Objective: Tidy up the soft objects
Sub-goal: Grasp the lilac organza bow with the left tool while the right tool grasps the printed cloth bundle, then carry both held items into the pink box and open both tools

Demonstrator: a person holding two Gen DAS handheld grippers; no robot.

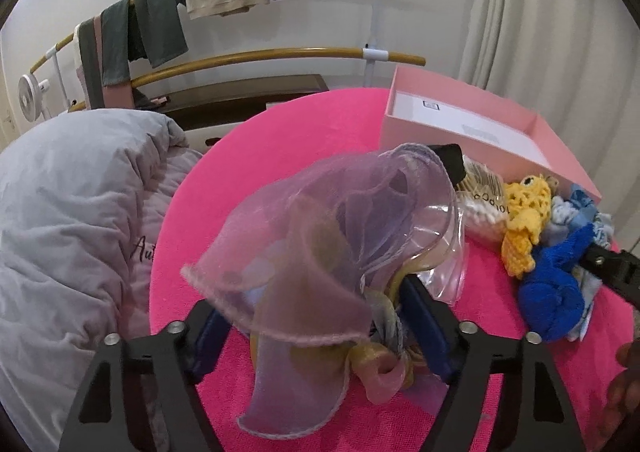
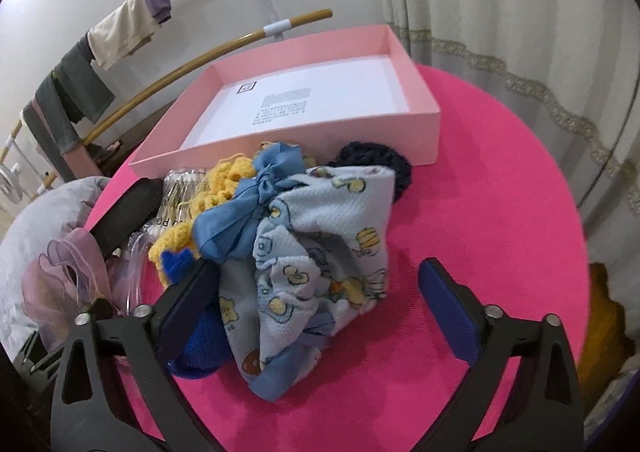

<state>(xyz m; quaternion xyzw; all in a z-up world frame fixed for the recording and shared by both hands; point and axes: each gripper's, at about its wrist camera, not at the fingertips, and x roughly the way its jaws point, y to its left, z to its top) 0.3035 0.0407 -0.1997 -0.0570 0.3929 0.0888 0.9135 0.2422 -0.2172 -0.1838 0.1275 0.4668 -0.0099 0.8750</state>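
Observation:
A sheer purple-and-yellow organza scrunchie (image 1: 304,252) stands on the round pink table (image 1: 280,140), between the fingers of my left gripper (image 1: 316,328). Its loose frills hide the left pad, and the jaws stand wide around it. My right gripper (image 2: 320,300) straddles a pale blue patterned cloth (image 2: 320,236). Its left finger lies against a royal blue knit (image 2: 200,348), while the right finger stands apart from the cloth. A yellow crochet piece (image 2: 228,180), a blue ribbon bow (image 2: 248,208) and a dark navy knit (image 2: 384,164) lie in the same heap.
An open pink box (image 2: 280,156) with a white floor sits behind the heap. A pack of cotton swabs (image 1: 480,208) and a clear plastic bag (image 1: 448,260) lie beside the scrunchie. A grey duvet (image 1: 72,220) is at left, a clothes rack (image 1: 160,20) behind, curtains (image 2: 520,32) at right.

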